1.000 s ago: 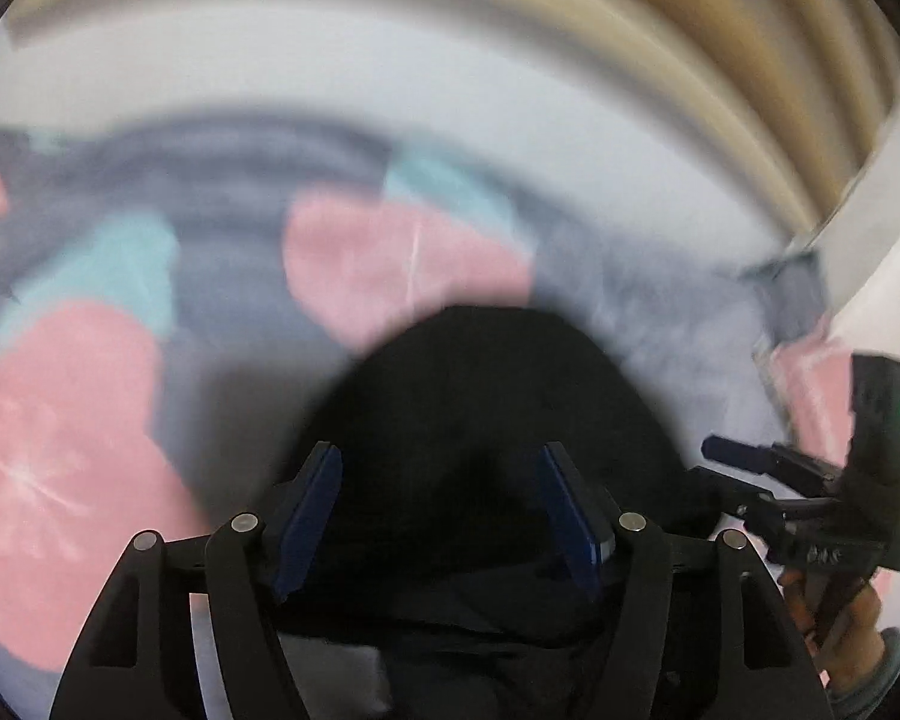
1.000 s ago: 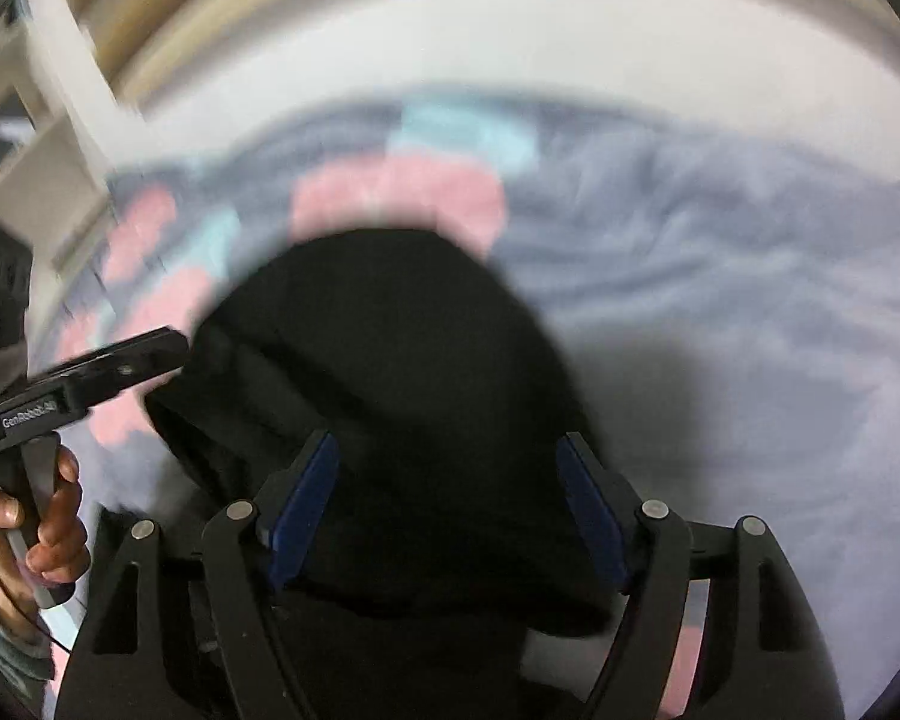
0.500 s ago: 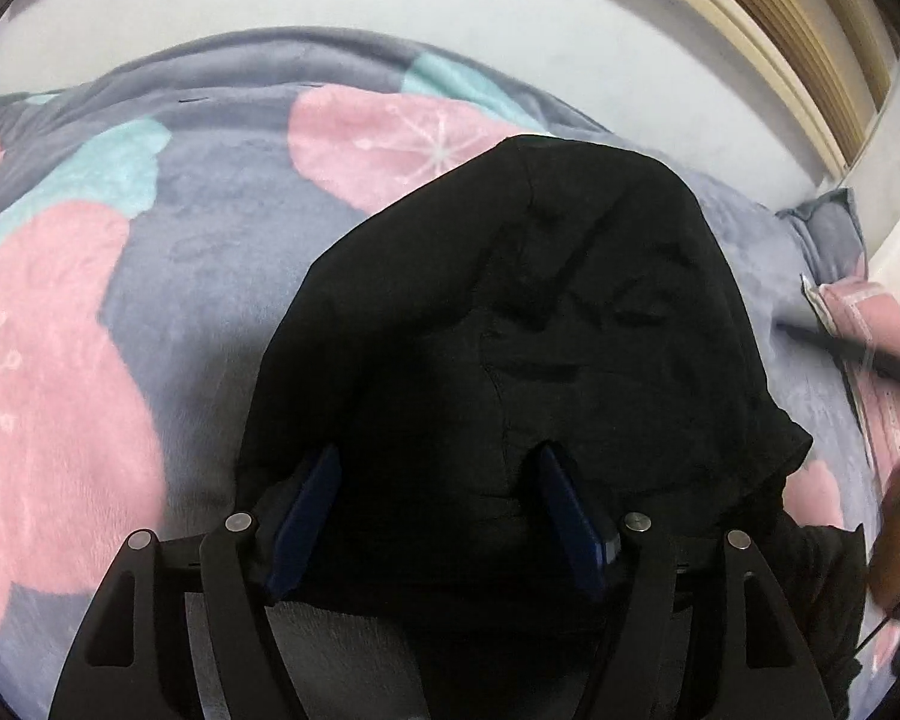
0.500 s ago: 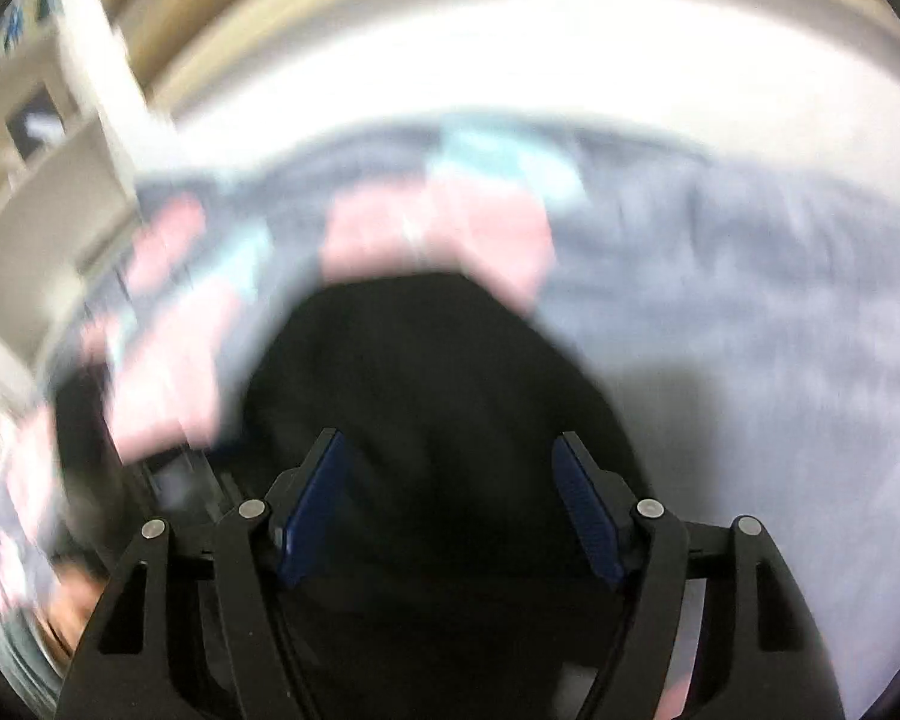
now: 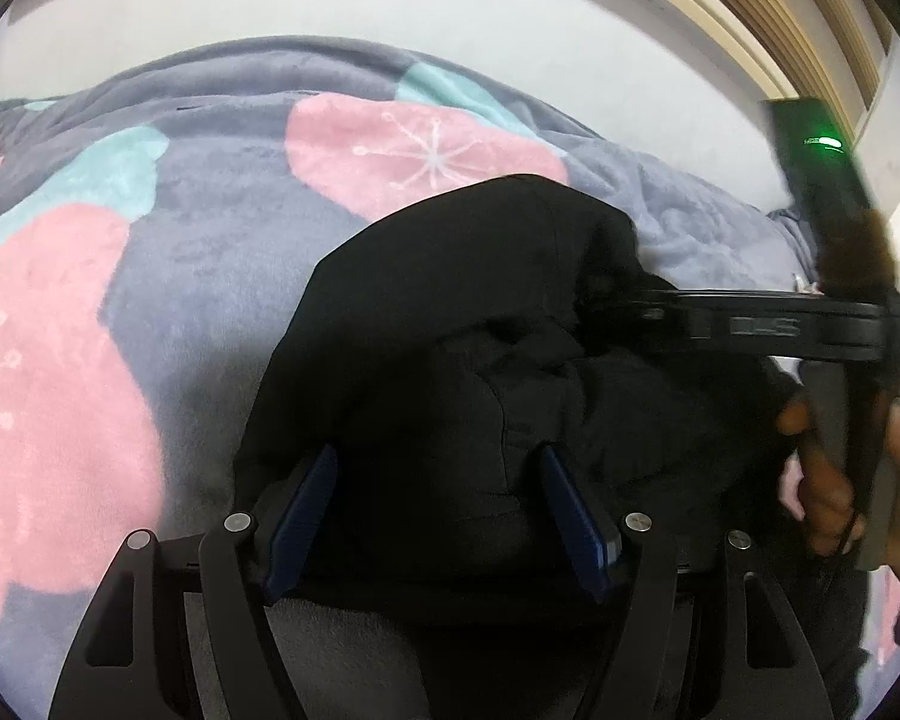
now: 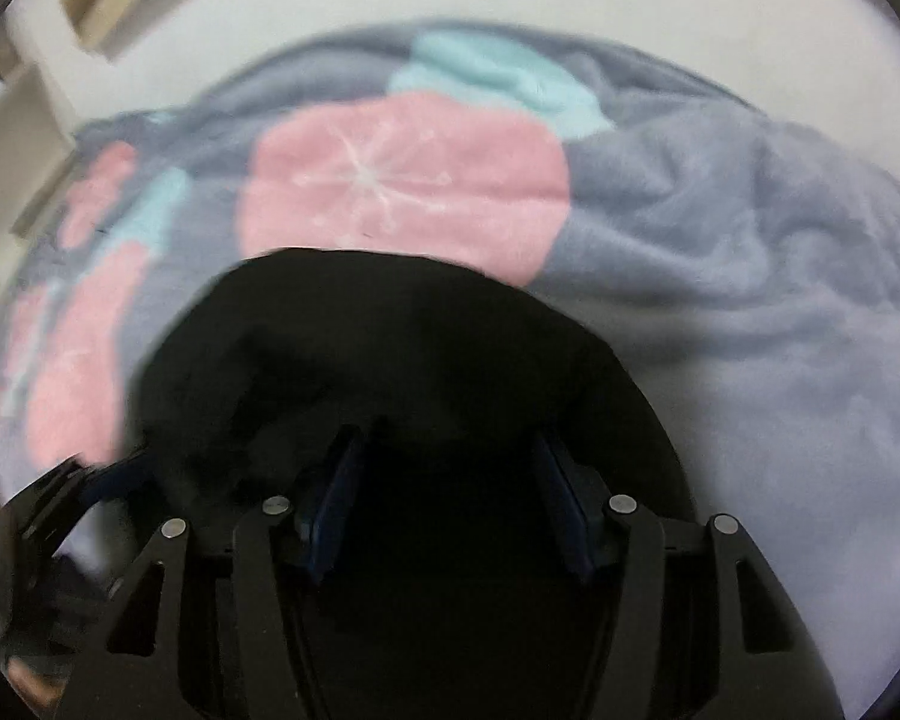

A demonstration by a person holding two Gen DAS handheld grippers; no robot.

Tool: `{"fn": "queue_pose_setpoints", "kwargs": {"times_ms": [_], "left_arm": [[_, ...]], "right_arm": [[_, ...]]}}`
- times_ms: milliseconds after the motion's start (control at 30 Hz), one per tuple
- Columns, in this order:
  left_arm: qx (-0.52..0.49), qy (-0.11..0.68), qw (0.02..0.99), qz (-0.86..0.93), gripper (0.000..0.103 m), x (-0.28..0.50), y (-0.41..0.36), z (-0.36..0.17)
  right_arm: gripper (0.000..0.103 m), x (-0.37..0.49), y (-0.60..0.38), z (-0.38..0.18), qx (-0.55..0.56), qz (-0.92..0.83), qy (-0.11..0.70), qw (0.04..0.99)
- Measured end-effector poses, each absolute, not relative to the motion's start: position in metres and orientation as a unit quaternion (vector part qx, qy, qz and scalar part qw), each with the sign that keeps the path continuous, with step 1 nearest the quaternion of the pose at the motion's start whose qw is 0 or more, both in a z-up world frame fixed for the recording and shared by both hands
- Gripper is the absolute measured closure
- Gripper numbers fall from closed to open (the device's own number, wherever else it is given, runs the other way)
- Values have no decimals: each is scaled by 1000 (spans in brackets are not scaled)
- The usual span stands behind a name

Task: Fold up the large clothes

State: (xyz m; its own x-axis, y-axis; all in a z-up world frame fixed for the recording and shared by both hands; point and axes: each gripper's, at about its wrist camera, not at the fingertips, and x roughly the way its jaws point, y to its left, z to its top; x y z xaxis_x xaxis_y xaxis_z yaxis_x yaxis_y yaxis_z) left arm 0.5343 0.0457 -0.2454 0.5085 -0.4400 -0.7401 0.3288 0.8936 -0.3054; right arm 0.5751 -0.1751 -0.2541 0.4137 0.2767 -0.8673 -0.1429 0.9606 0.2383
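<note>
A black garment (image 5: 450, 360) is seen lying bunched on a grey plush blanket (image 5: 222, 276) printed with pink and teal rounded patches bearing white snowflake-like marks. The garment is plain and matte, with no pattern visible; its fabric is heaped in soft folds, with a rounded far edge and a stitched seam running down the middle in the left wrist view. Its far edge overlaps one pink patch. The left tongs (image 5: 438, 504) are spread, with the blue pads standing over the near part of the garment and cloth lying between them; no pinch on the fabric can be confirmed. The right tongs (image 6: 450, 480) are closing, with black cloth between the pads; whether the pads already press on it cannot be told, since the area is dark and blurred. In the left wrist view the right tongs are seen from the side, reaching across to the right portion of the garment, and the person's hand (image 5: 840, 480) is seen gripping the handle. A pale wall (image 5: 390, 12) is seen beyond the blanket.
</note>
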Motion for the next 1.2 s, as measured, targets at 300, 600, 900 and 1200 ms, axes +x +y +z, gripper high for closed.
{"fn": "queue_pose_setpoints", "kwargs": {"times_ms": [300, 600, 900, 1200], "left_arm": [[-93, 473, 842, -243, 31, 538, 77, -229], [-42, 491, 836, -241, 29, 536, 61, -247], [-101, 460, 831, -295, 23, 580, 109, -190], [-208, 539, 740, -344, 23, 623, 93, -268]], "right_arm": [[41, 510, -203, -230, -20, 143, 554, 820], [39, 510, -216, -269, 27, 139, 580, 802], [24, 526, -261, -235, 79, 192, 545, 812], [50, 569, -261, -296, 188, 253, 574, 756]]}}
